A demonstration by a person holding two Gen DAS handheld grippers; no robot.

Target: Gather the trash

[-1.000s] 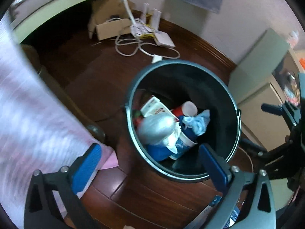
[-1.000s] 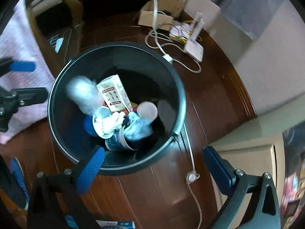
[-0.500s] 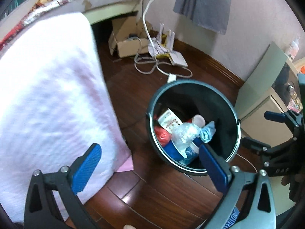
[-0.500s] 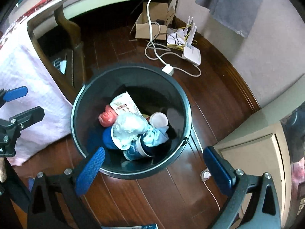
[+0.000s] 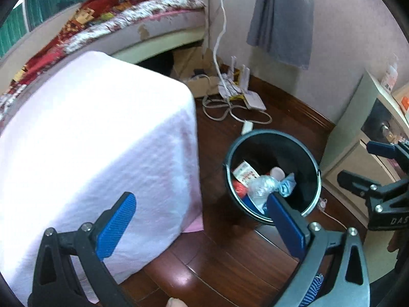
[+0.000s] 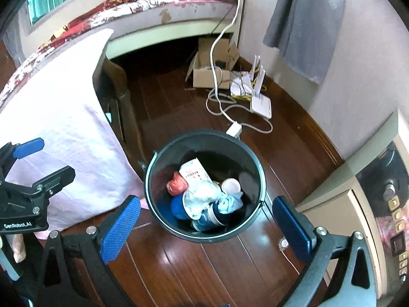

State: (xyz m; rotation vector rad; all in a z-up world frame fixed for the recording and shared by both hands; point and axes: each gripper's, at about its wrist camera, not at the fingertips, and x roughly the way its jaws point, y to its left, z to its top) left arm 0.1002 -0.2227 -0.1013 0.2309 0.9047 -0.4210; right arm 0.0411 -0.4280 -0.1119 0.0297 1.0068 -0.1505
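Round black plastic trash bin (image 6: 204,186) with a pale rim stands on glossy dark wooden floor (image 6: 179,268), beside a pink textured cloth (image 5: 89,153) draping a table. Inside lie a crumpled clear plastic bag (image 6: 202,194), a printed paper carton (image 6: 195,174), a red ball (image 6: 175,186) and a white cup (image 6: 230,185); lower items are indistinct. Left gripper (image 5: 202,220) and right gripper (image 6: 204,225) both gape wide, holding nothing, blue ribbed pads (image 6: 120,227) apart.

Below my fingers a black round bin (image 6: 204,186) stands upright on the wooden floor. It holds a clear crumpled plastic bag (image 6: 202,194), a printed carton (image 6: 195,174), a red wad (image 6: 176,186) and a blue paper cup (image 6: 209,217).
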